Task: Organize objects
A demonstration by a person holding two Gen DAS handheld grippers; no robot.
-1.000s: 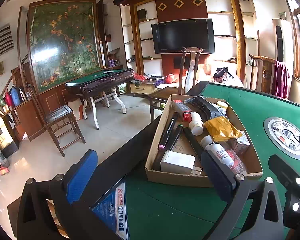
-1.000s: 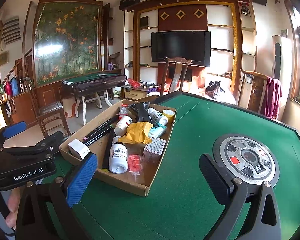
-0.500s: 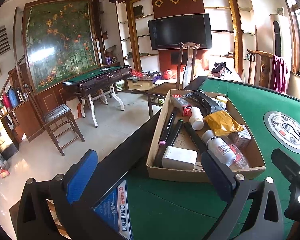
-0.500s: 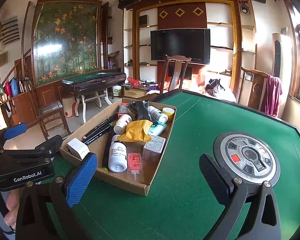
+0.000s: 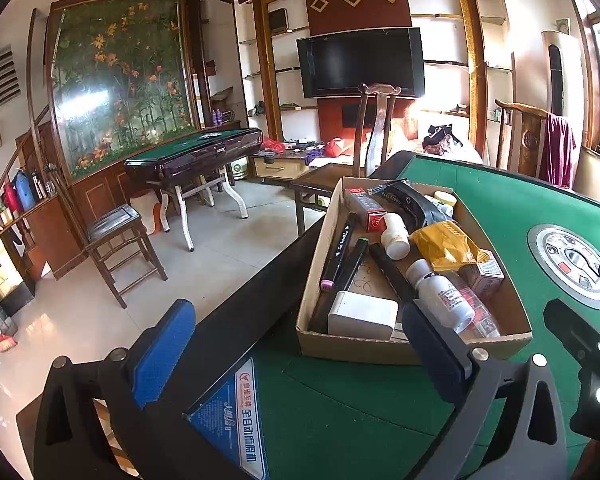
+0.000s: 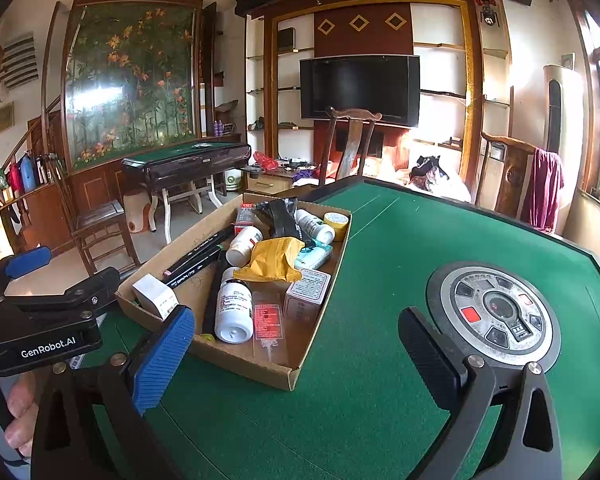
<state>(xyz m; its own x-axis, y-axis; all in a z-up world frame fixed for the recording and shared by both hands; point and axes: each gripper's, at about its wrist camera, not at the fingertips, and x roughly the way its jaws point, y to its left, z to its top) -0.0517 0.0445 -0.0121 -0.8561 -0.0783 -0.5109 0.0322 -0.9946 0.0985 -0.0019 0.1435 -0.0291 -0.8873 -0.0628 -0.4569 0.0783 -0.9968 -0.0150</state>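
A shallow cardboard box (image 5: pixel 412 350) (image 6: pixel 236 354) sits on the green table. It holds several items: black markers (image 5: pixel 338 252) (image 6: pixel 198 254), a white charger (image 5: pixel 362 316) (image 6: pixel 156 296), white pill bottles (image 5: pixel 440 296) (image 6: pixel 234 310), a yellow packet (image 5: pixel 446 246) (image 6: pixel 272 260), small cartons and a black pouch. My left gripper (image 5: pixel 300 356) is open and empty, above the table's near left edge, just short of the box. My right gripper (image 6: pixel 296 360) is open and empty, near the box's front corner. The left gripper's body (image 6: pixel 48 320) shows at the left of the right wrist view.
A round metal control panel (image 6: pixel 496 312) (image 5: pixel 572 264) is set in the green felt (image 6: pixel 380 240) right of the box. The table's dark rim (image 5: pixel 236 320) drops to tiled floor on the left. Wooden chairs (image 6: pixel 352 140), a second game table (image 5: pixel 192 152) and a TV wall stand beyond.
The left wrist view has shifted slightly, so the box sits a little lower and closer. The right wrist view has hardly moved. Both grippers stay open and empty.
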